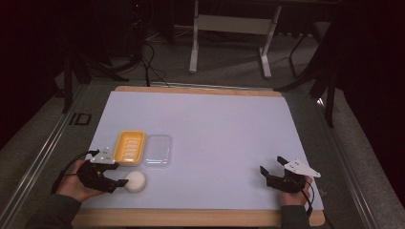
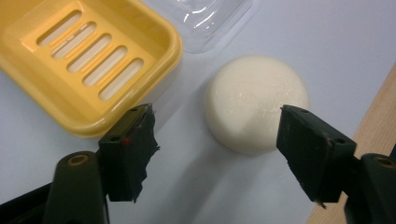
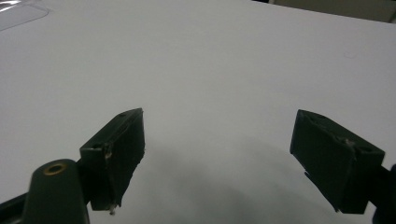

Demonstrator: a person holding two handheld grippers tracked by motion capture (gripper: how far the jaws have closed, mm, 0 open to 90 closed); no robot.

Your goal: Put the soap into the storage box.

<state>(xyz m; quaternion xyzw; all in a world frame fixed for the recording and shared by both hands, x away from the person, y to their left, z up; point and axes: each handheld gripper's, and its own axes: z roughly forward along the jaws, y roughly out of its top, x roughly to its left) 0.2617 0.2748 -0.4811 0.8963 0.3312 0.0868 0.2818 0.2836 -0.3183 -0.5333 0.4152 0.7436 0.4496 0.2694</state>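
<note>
Our left gripper [image 2: 215, 154] stands partly open, holding nothing; the round soap [image 2: 256, 103] lies on the mat at twelve o'clock beyond its jaws, untouched, the yellow dish [image 2: 88, 60] at ten. Our right gripper [image 3: 217, 161] waits wide open, well apart.

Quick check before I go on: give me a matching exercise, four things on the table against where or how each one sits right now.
Things:
1. round white soap bar
2. yellow soap dish
3. clear plastic lid
4. right tool

Places or states:
A. lies flat, just right of the yellow dish
B. open over bare white mat, nothing between the jaws
C. in front of the open left tool, on the mat near the wooden edge
D. empty, slotted floor showing

Pairs: 1-C, 2-D, 3-A, 4-B
</note>
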